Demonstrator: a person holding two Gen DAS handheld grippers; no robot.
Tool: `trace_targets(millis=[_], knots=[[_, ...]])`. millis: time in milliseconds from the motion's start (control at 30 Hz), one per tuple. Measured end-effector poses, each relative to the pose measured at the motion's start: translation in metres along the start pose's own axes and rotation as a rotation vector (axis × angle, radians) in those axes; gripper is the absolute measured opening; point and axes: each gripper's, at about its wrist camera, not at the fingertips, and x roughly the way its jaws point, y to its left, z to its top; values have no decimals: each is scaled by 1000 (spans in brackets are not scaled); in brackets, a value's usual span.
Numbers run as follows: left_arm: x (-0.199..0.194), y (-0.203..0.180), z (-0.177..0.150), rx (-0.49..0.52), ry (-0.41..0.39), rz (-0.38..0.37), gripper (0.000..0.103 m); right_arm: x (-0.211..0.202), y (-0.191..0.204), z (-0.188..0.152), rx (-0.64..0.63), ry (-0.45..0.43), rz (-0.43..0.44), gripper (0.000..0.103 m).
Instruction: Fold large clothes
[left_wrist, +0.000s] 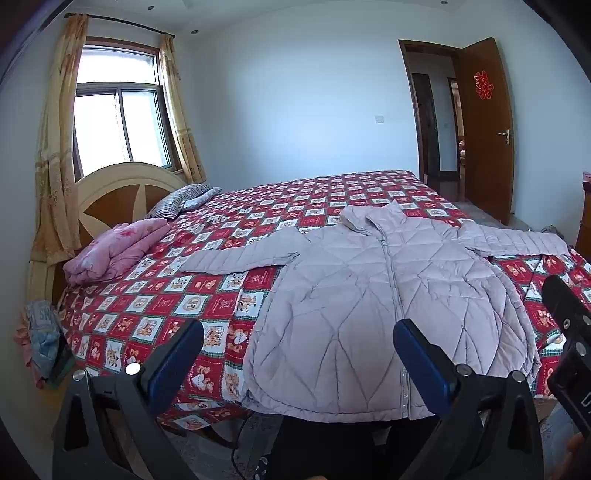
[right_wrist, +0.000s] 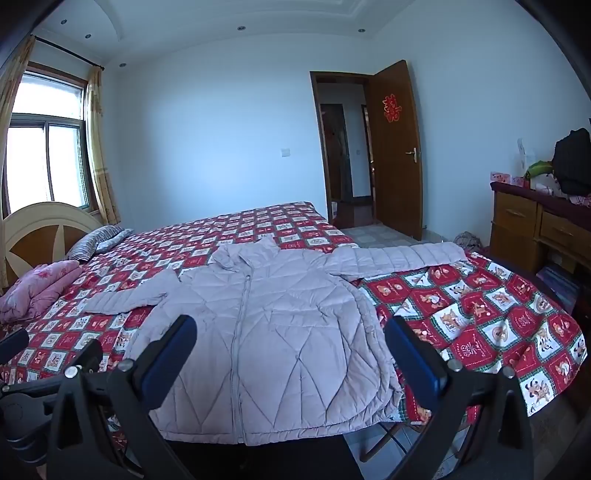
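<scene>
A pale lilac quilted jacket (left_wrist: 369, 295) (right_wrist: 266, 325) lies flat and zipped on the bed, sleeves spread to both sides, hem at the near edge. My left gripper (left_wrist: 299, 339) hovers open over the hem's left part, nothing between its blue-padded fingers. My right gripper (right_wrist: 291, 336) stands open above the hem's right part, also empty. The right gripper's black body (left_wrist: 569, 339) shows at the right rim of the left wrist view; the left one (right_wrist: 37, 373) shows at the lower left of the right wrist view.
The bed carries a red and white patterned cover (left_wrist: 155, 302) (right_wrist: 480, 314). A folded pink quilt (left_wrist: 110, 251) and striped pillow (left_wrist: 177, 203) lie by the headboard. A wooden dresser (right_wrist: 535, 229) stands right, an open door (right_wrist: 399, 147) behind.
</scene>
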Motion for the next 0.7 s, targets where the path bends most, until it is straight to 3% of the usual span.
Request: trace_targets(millis=[300, 333, 700], knots=[[3, -9, -1, -11, 30, -22, 102, 0, 0, 0, -5, 7, -5, 103], [2, 0, 1, -24, 24, -47, 102, 0, 0, 0, -6, 9, -3, 103], [1, 8, 0, -52, 18, -52, 102, 1, 2, 0, -5, 11, -2, 103]])
